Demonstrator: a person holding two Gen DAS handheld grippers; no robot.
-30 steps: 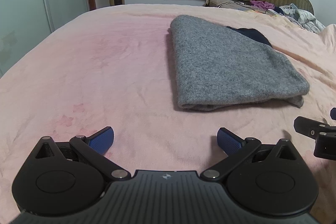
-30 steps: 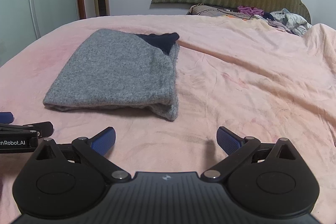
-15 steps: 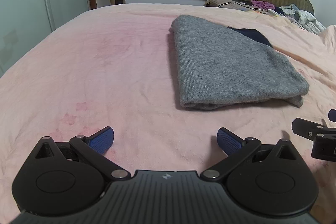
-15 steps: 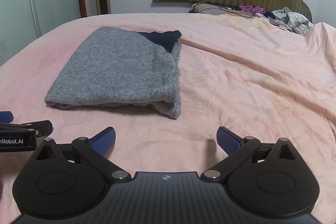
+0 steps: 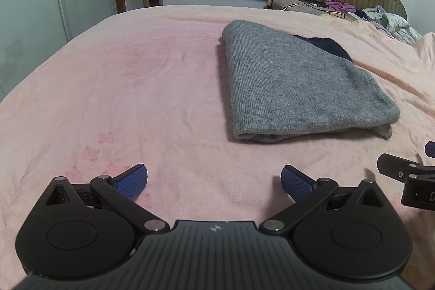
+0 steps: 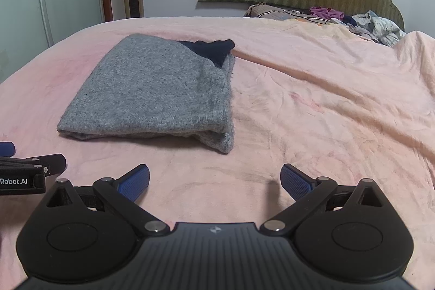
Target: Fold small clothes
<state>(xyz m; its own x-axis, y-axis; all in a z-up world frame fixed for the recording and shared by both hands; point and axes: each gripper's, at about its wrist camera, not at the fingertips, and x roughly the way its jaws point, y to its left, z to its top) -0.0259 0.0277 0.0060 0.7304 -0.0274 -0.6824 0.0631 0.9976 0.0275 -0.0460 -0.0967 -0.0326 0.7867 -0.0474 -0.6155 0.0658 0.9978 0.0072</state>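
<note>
Left wrist view: the left gripper (image 5: 214, 182) hangs low over the pink blanket (image 5: 136, 99), jaws spread wide and holding nothing, with the folded grey knit garment (image 5: 296, 89) lying flat at about one o'clock, apart from it. In the right wrist view the right gripper (image 6: 214, 181) is likewise wide and unloaded, the garment at eleven o'clock, a dark navy piece (image 6: 212, 49) showing at its far corner.

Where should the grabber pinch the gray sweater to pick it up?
Probably the near right corner of the sweater, where a loose layer sticks out below the fold. The right gripper, open and empty on the blanket, sits just in front of it, so come in low from the near side. The near edge is a rounded fold, thicker to pinch.
</note>
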